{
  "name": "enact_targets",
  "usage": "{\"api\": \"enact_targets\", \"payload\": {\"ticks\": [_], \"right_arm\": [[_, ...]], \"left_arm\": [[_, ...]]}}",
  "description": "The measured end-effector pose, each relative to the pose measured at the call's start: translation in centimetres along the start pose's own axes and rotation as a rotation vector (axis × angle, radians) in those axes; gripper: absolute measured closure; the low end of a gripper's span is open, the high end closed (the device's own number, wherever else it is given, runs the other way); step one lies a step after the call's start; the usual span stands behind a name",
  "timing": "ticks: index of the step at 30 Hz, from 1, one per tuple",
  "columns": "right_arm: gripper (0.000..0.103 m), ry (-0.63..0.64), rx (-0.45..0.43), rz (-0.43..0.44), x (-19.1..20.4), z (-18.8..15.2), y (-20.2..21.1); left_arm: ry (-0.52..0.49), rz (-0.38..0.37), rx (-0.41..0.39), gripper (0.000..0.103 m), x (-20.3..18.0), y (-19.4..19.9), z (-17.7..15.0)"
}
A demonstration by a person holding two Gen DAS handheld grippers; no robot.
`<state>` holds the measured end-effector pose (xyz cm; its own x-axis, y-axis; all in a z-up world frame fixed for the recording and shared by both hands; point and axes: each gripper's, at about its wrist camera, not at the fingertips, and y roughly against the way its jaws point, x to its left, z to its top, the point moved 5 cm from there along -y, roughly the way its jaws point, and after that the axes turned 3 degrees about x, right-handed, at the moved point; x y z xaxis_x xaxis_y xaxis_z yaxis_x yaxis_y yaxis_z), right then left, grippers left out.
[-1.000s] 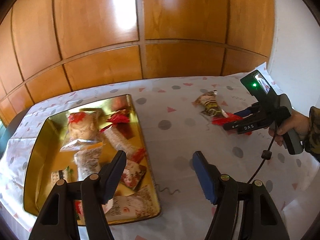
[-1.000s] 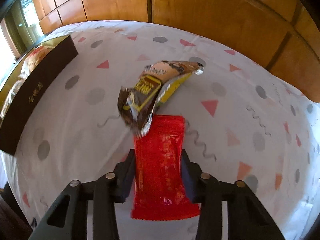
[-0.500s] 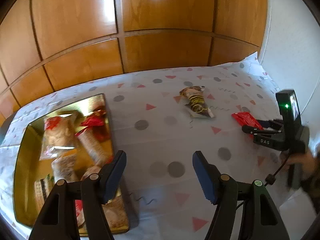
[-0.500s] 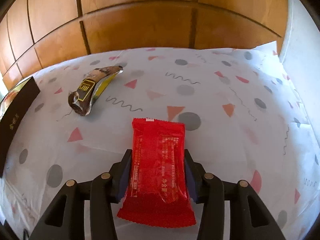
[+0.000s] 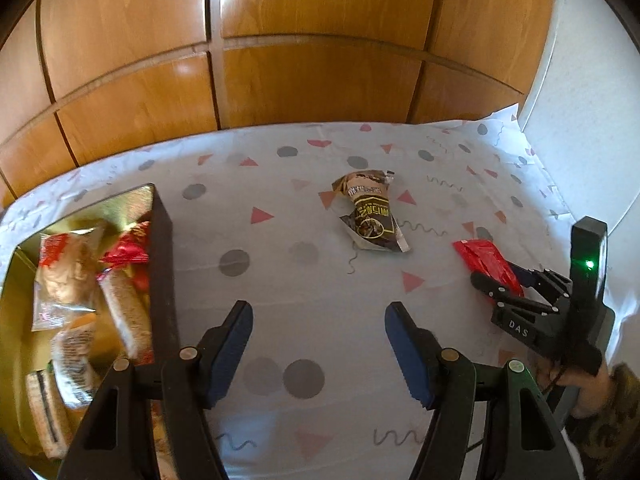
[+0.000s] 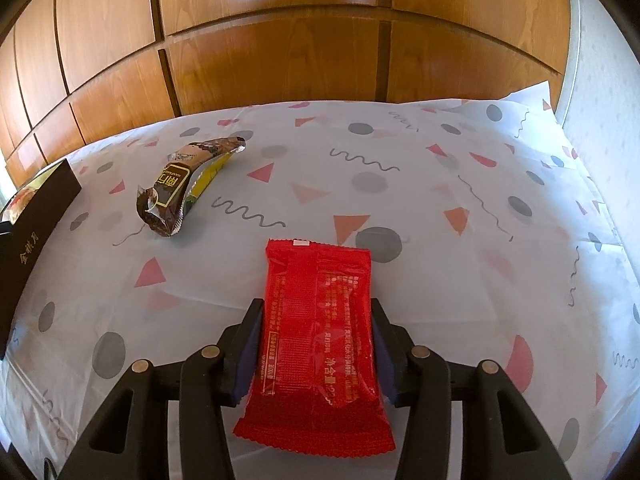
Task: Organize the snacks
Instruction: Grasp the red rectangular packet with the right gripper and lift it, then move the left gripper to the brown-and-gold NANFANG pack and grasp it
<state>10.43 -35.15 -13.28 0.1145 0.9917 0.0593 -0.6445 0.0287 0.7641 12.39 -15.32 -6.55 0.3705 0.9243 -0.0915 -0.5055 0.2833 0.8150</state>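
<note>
Snacks already fill the gold tray (image 5: 154,196) at our left, and snagging its dark wall on the way in is our biggest risk. Our right tongs (image 6: 316,344) pinch the red packet (image 6: 318,332) only by its slippery sides, so it could slide out; the brown wrapper (image 5: 370,214) lies on the tabletop (image 5: 304,292), and our left tongs (image 5: 320,348) are spread and hold nothing.

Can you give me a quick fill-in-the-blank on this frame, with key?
1. The right gripper is shut on the ____ snack packet.
2. The left gripper is ____ and holds nothing.
3. The brown snack packet lies on the ____, outside the gold tray.
4. The gold tray holds ____ snack packets.

Missing words: red; open; tablecloth; several
</note>
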Motion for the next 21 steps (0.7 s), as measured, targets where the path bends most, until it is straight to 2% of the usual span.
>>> {"api": "enact_targets", "payload": {"ticks": [12,16,21], "right_arm": [[0.053,-0.013,-0.011,0.012,0.0,0.0,-0.1],[0.053,-0.014,-0.014,0.011,-0.1,0.0,-0.1],[0.053,-0.018,-0.018,0.013,-0.1,0.0,0.0]], "left_arm": [[0.052,-0.056,0.043,0.034,-1.4,-5.0,4.2],[0.024,-0.051,0.042,0.028,-2.7,-7.2,6.2],[-0.027,-0.044,0.048,0.026,-4.3,-9.8,8.2]]}}
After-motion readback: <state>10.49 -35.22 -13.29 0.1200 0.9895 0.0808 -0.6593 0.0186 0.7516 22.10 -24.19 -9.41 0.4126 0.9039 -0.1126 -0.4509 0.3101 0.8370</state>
